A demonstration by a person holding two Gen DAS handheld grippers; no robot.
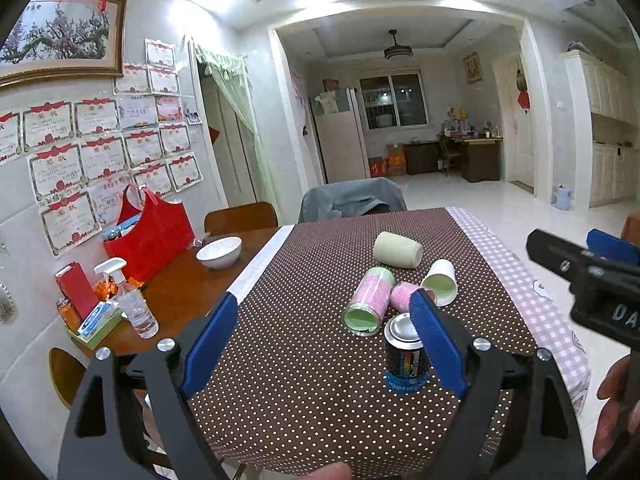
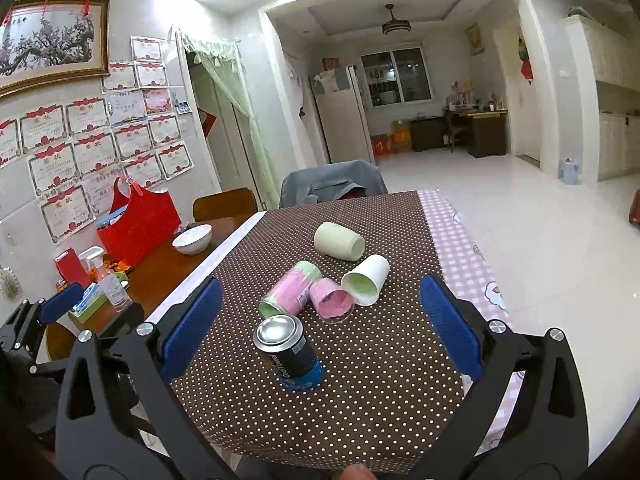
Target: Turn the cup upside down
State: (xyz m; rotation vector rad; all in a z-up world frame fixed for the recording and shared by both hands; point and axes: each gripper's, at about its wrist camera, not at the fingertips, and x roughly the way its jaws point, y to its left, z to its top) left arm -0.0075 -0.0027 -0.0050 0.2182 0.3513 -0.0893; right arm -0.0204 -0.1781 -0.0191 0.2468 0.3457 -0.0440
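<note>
Several cups lie on their sides on the brown dotted tablecloth (image 2: 380, 380): a pale green cup (image 2: 338, 241), a white cup (image 2: 366, 280), a small pink cup (image 2: 331, 300) and a pink-and-green cup (image 2: 289, 289). A dark can-shaped cup (image 2: 290, 350) stands upside down nearest me. In the left wrist view these are the pale green cup (image 1: 397, 250), white cup (image 1: 440, 282), pink-and-green cup (image 1: 370, 300) and dark cup (image 1: 405, 354). My left gripper (image 1: 326, 346) and right gripper (image 2: 320, 328) are open and empty, above the table's near end.
A white bowl (image 2: 193, 239), a red bag (image 2: 138, 224), a spray bottle (image 2: 108, 280) and a tissue box stand on the wooden table at left. A chair with a grey jacket (image 2: 332, 184) is at the far end. Pink checked cloth (image 2: 464, 256) hangs at right.
</note>
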